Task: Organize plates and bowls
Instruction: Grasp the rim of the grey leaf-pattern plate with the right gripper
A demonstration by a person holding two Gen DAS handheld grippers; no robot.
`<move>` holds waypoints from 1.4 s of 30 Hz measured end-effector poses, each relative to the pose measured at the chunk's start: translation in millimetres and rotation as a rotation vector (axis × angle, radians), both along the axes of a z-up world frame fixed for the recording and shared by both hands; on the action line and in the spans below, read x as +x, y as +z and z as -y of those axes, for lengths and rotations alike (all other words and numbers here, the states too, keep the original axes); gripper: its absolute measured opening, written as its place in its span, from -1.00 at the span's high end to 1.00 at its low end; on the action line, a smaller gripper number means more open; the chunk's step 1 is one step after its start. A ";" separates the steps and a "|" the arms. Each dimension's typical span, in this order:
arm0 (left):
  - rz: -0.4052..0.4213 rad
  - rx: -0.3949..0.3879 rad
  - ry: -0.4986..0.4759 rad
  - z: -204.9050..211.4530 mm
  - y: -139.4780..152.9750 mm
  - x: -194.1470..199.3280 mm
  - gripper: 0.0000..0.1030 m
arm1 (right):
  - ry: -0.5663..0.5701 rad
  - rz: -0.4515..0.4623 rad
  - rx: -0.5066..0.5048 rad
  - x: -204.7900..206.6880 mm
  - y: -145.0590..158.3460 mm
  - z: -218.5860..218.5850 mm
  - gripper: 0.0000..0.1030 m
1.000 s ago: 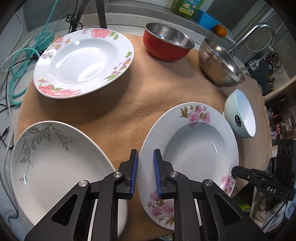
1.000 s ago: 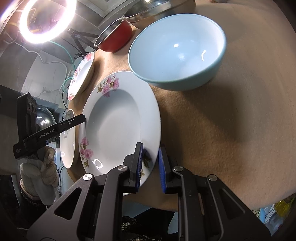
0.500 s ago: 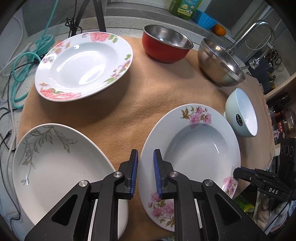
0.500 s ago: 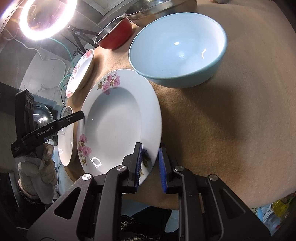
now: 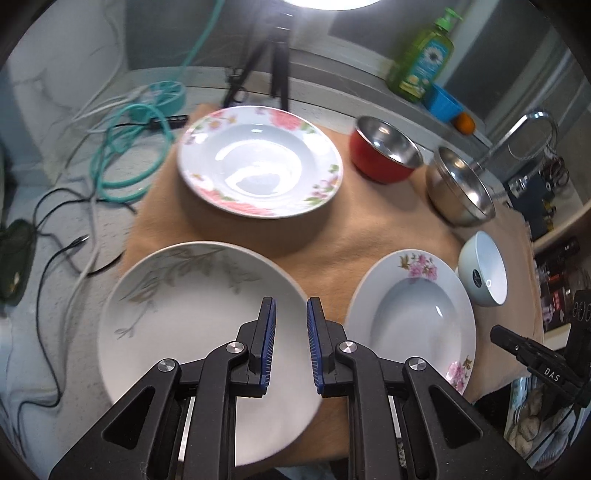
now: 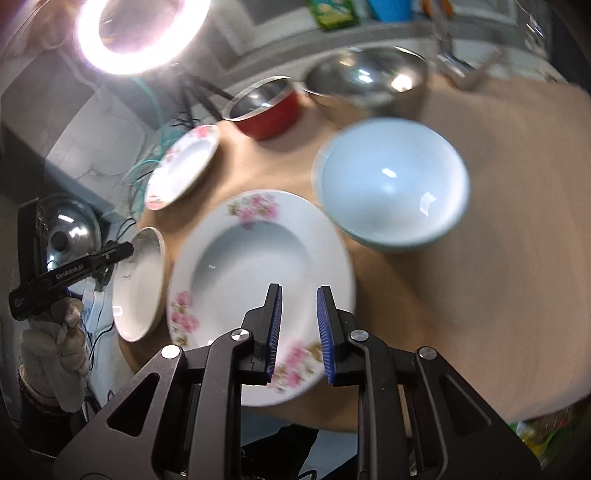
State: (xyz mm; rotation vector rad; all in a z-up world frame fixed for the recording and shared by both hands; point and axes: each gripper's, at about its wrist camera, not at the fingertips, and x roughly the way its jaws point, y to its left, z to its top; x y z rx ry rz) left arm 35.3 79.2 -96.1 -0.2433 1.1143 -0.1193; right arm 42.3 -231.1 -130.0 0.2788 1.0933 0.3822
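A pink-flower plate (image 5: 413, 314) lies flat on the tan cloth (image 5: 332, 236). My right gripper (image 6: 299, 325) hovers above the near rim of this plate (image 6: 251, 266). Its jaws are opening and the pads touch nothing. My left gripper (image 5: 290, 332) hangs over the right edge of the leaf-pattern plate (image 5: 192, 314), its jaws a narrow gap apart and empty. A large rose-pattern plate (image 5: 258, 162) sits at the back. A red bowl (image 5: 384, 155), a steel bowl (image 5: 461, 188) and a light-blue bowl (image 5: 484, 269) stand along the right side.
Teal and black cables (image 5: 129, 158) sprawl on the counter left of the cloth. A tripod (image 5: 273, 62), a green soap bottle (image 5: 424, 55) and a faucet (image 5: 532, 125) stand behind. A ring light (image 6: 140, 29) glares overhead. A gloved hand (image 6: 55, 350) holds the left gripper.
The right gripper let go of the pink-flower plate's rim and rose, its jaws widening. The left gripper swung from that plate's left rim over to the leaf-pattern plate and lifted.
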 end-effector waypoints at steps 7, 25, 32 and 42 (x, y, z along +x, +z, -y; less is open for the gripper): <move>-0.002 -0.004 0.135 -37.1 0.8 -23.2 0.45 | 0.138 0.056 0.003 11.2 14.0 -54.5 0.26; -0.033 -0.041 0.380 -111.8 -32.0 -73.5 0.33 | 0.386 -0.016 -0.019 47.0 -12.8 -188.2 0.26; -0.044 -0.048 0.355 -112.7 -42.3 -71.4 0.39 | 0.401 -0.040 -0.063 57.7 -31.0 -211.3 0.51; -0.072 -0.088 0.320 -116.5 -56.5 -65.0 0.77 | 0.418 -0.075 -0.089 66.0 -46.8 -222.1 0.72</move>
